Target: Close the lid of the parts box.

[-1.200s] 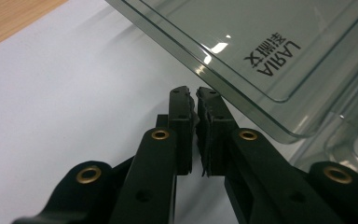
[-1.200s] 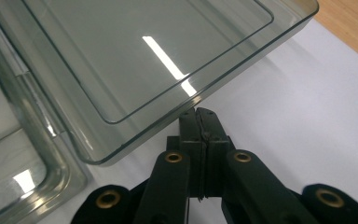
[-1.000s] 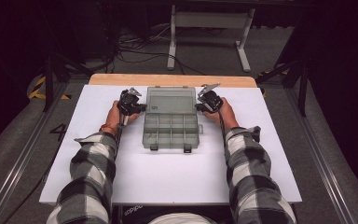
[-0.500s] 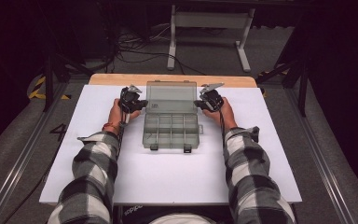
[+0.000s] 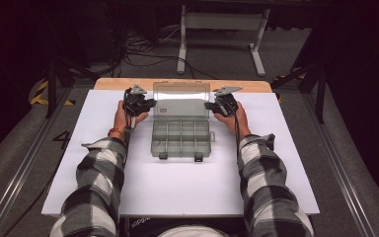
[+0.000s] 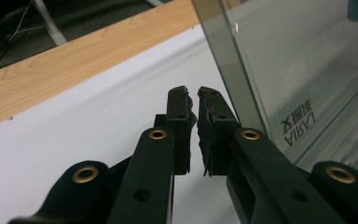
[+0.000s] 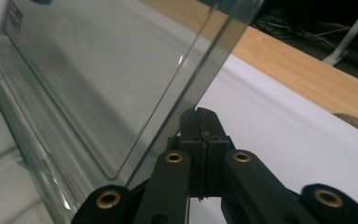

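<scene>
A clear plastic compartment box [image 5: 181,140] lies in the middle of the white sheet, its compartments empty and its lid [image 5: 180,98] standing up at the far side. My left gripper [image 5: 150,103] sits at the lid's left edge and my right gripper [image 5: 208,105] at its right edge. In the left gripper view the jaws [image 6: 192,93] are shut to a thin slit with nothing between them, and the lid [image 6: 307,60] stands just to their right. In the right gripper view the gripper [image 7: 198,112] is shut pad to pad, its left jaw against the lid's [image 7: 98,74] edge.
The white sheet [image 5: 177,187] covers a wooden table whose far edge [image 5: 118,84] shows as a bare strip. Two dark latches [image 5: 163,156] hang at the box's near side. A metal stand [image 5: 217,29] and cables lie on the floor beyond.
The lid's top edge has risen and swung a little farther back. Both grippers have shifted slightly away from the person along with it.
</scene>
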Motion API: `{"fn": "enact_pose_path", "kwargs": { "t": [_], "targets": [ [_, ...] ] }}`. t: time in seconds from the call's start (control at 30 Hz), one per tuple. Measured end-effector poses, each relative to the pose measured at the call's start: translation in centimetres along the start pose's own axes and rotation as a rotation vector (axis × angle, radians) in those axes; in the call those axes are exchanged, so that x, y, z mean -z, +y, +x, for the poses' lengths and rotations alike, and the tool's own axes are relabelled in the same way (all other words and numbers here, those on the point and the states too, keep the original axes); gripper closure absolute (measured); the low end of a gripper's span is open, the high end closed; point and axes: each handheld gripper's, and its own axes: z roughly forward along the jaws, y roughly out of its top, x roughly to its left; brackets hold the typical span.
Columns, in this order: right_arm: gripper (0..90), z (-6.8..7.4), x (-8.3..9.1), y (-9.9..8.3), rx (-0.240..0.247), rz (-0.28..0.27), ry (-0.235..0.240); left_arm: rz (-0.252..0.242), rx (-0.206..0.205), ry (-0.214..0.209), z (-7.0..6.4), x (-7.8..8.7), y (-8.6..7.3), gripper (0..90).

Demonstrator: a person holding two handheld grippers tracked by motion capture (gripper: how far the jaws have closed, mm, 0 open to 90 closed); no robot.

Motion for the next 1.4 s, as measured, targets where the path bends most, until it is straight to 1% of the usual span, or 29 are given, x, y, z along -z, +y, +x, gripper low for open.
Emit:
{"fn": "enact_pose_path", "kwargs": {
  "t": [0.03,0.1,0.13,0.17,0.23,0.3,0.4,0.53,0.57,0.63,0.67,0.7,0.8,0.87,0.9,0.93,0.97,1.0,1.03,1.23,1.3,1.33,1.37,1.4],
  "targets": [
    [90.0,0.1,0.1,0.1,-0.001,-0.001,-0.001,0.0,-0.002,0.006,-0.1,0.0,0.1,81.4],
    [90.0,0.1,0.4,0.3,0.003,-0.007,0.001,0.002,-0.006,-0.006,-0.2,0.1,0.2,81.1],
    [90.0,0.2,0.6,0.5,0.007,-0.011,0.005,-0.002,-0.016,-0.004,-0.3,0.2,0.3,80.7],
    [90.0,0.2,0.9,0.7,0.013,-0.021,0.005,-0.003,-0.014,-0.007,-0.4,0.3,0.4,80.4],
    [90.0,0.2,1.3,0.8,0.009,-0.039,0.009,-0.012,-0.022,-0.005,-0.6,0.6,0.7,80.4],
    [90.0,0.2,1.7,1.0,0.016,-0.039,0.005,-0.017,-0.032,-0.006,-0.7,1.0,1.1,81.9],
    [90.0,0.3,2.2,1.3,0.017,-0.055,0.014,-0.019,-0.043,-0.002,-0.9,1.4,1.5,82.1],
    [90.0,0.8,2.8,1.8,0.023,-0.068,0.025,-0.047,-0.06,-0.012,-1.3,2.7,2.4,82.2],
    [90.0,1.0,2.9,1.9,0.022,-0.07,0.031,-0.048,-0.072,-0.009,-1.4,3.0,2.6,81.9],
    [90.0,1.2,3.0,2.1,0.015,-0.067,0.04,-0.049,-0.073,-0.016,-1.6,3.6,2.9,80.4],
    [90.0,1.3,3.1,2.1,0.012,-0.065,0.045,-0.049,-0.079,-0.009,-1.7,3.9,3.0,80.3],
    [90.0,1.3,3.2,2.2,0.012,-0.059,0.047,-0.052,-0.077,-0.013,-1.8,4.2,3.2,80.4],
    [90.0,1.5,3.8,2.4,0.023,-0.046,0.04,-0.055,-0.096,-0.018,-2.2,4.8,3.6,83.2],
    [90.0,1.7,4.2,2.5,0.027,-0.056,0.049,-0.058,-0.093,-0.038,-2.5,5.0,3.7,82.9],
    [90.0,1.8,4.4,2.5,0.031,-0.058,0.057,-0.059,-0.099,-0.041,-2.6,5.1,3.7,83.5],
    [90.0,1.8,4.6,2.6,0.041,-0.057,0.06,-0.061,-0.109,-0.042,-2.7,5.2,3.8,84.5],
    [90.0,1.9,4.8,2.6,0.052,-0.052,0.058,-0.055,-0.11,-0.039,-2.8,5.3,3.8,85.3],
    [90.0,1.9,5.0,2.6,0.055,-0.051,0.053,-0.049,-0.118,-0.032,-3.0,5.4,3.9,85.5],
    [90.0,1.9,5.2,2.6,0.053,-0.052,0.049,-0.049,-0.119,-0.038,-3.1,5.5,3.9,85.7],
    [90.0,2.2,6.0,2.7,0.062,-0.066,0.06,-0.041,-0.142,-0.037,-3.5,6.3,4.2,86.1],
    [90.0,2.6,6.3,3.0,0.074,-0.065,0.062,-0.043,-0.147,-0.051,-3.7,6.6,4.3,85.7],
    [90.0,2.6,6.3,3.0,0.076,-0.065,0.064,-0.043,-0.151,-0.05,-3.8,6.6,4.3,85.8],
    [90.0,2.6,6.3,3.0,0.076,-0.065,0.064,-0.041,-0.165,-0.048,-3.9,6.7,4.4,85.8],
    [90.0,2.8,6.4,3.1,0.083,-0.062,0.065,-0.038,-0.17,-0.053,-4.0,6.8,4.4,86.0]
  ]
}}
